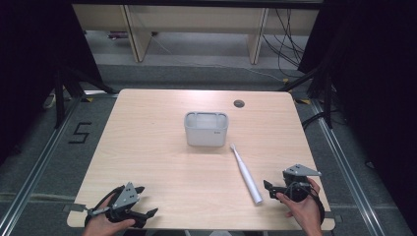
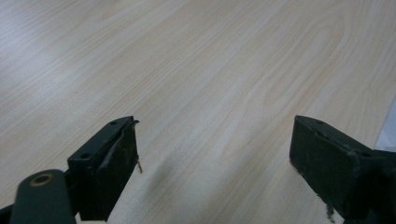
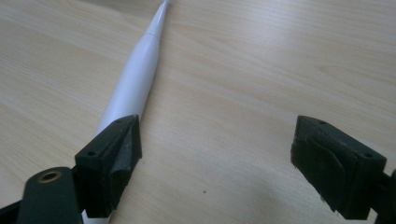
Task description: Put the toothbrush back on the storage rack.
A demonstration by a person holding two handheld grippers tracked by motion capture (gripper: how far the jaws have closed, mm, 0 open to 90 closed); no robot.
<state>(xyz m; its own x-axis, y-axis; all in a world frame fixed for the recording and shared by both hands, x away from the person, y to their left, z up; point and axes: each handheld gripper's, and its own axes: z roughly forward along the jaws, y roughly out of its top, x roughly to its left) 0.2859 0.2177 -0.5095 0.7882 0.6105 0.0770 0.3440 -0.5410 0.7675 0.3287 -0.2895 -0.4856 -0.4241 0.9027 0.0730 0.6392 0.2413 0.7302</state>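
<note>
The left gripper (image 1: 142,202) sits low over the near left corner of the table (image 1: 147,147), held in the person's left hand (image 1: 105,223). Its jaws stand wide apart with nothing between them; in the left gripper view (image 2: 215,154) only bare pale wood lies in the gap.

The right gripper (image 1: 269,189) is at the near right corner, in the person's right hand (image 1: 302,209), its jaws likewise spread and holding nothing. In the right gripper view (image 3: 217,149) the wood between the jaws is bare.

Just to the left of that right gripper lies a white electric toothbrush (image 1: 246,173), flat on the table, its thick handle end close to the jaws and its slim brush end pointing away toward the far side. In the right gripper view the toothbrush (image 3: 133,81) runs up from behind the left-hand jaw, outside the gap.

Beyond the brush tip, further from both grippers and near the table's middle, stands a grey rectangular bin (image 1: 206,129), open at the top. Past it, toward the far edge, is a small round cable hole (image 1: 239,103).
</note>
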